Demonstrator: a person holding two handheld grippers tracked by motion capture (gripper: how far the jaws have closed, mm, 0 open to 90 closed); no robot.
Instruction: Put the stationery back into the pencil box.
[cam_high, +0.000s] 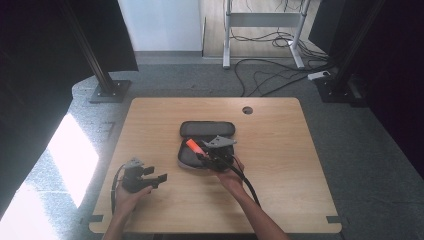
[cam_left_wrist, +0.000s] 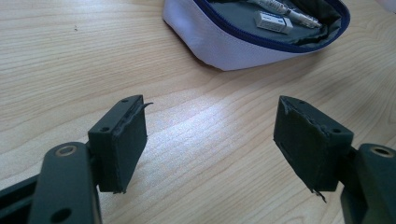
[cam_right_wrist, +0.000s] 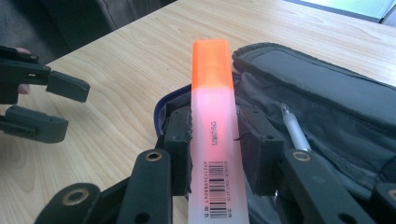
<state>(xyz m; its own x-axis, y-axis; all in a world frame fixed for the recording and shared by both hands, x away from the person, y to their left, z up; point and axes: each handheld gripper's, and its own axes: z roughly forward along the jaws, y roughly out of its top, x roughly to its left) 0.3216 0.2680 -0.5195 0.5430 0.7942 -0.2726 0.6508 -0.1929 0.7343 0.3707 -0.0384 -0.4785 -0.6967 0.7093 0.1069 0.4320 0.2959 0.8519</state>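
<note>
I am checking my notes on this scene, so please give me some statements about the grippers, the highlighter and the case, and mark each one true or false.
1. The right gripper is shut on the highlighter. True.
2. The highlighter's cap is blue. False: it is orange.
3. The left gripper holds an eraser. False: its jaws stand open over the bare table, with nothing between them.
4. The case lies open. True: a pen and an eraser lie inside.
5. The highlighter lies flat on the table. False: the right gripper holds it above the case.
</note>
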